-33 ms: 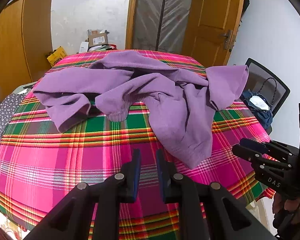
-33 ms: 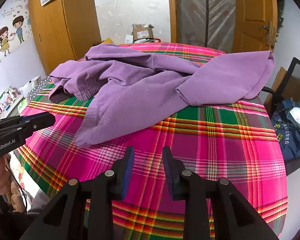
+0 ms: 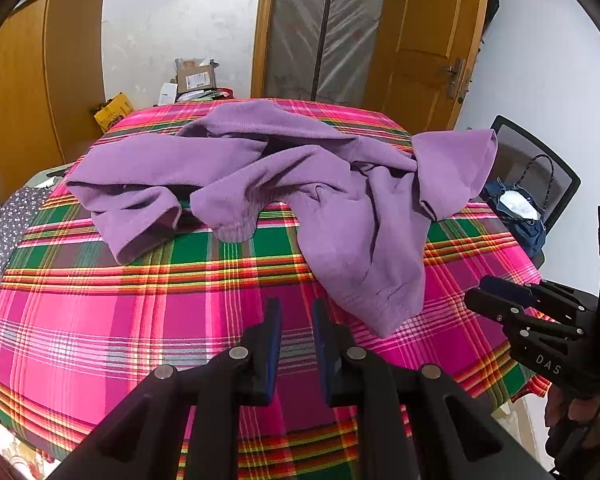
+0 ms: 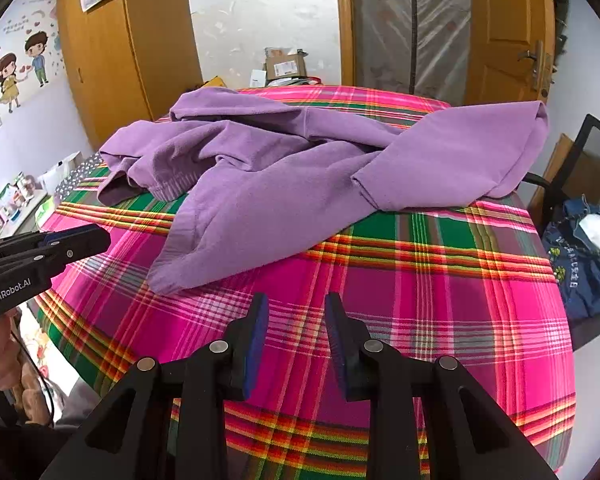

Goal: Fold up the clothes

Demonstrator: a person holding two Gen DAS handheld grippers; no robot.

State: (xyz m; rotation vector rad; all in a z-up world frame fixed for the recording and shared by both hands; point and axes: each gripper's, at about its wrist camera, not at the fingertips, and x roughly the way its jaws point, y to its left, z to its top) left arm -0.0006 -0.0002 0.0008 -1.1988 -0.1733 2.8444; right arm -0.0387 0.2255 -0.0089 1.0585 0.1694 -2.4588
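One purple sweatshirt [image 3: 300, 184] lies crumpled and unfolded across the middle and far side of the surface [image 3: 140, 320], which is draped in a pink, green and yellow plaid cloth, as seen from the left wrist. The left hand-held gripper [image 3: 296, 312] hovers over bare plaid just short of the garment's nearest hem, its two blue-padded fingers slightly parted with nothing between them. At the right edge, the right hand-held gripper [image 3: 484, 292] reaches in from the side, near the same hem but not touching it.

From the right wrist, the one sweatshirt [image 4: 284, 184] spreads across the far half of the surface [image 4: 440, 300], a flap reaching its right edge. The right hand-held gripper [image 4: 296, 308] hangs above empty plaid, fingers spread apart and gripping nothing. The left hand-held gripper [image 4: 96, 236] enters at left, clear of the fabric. One dark blue bag [image 4: 584, 264] sits on a chair alongside.
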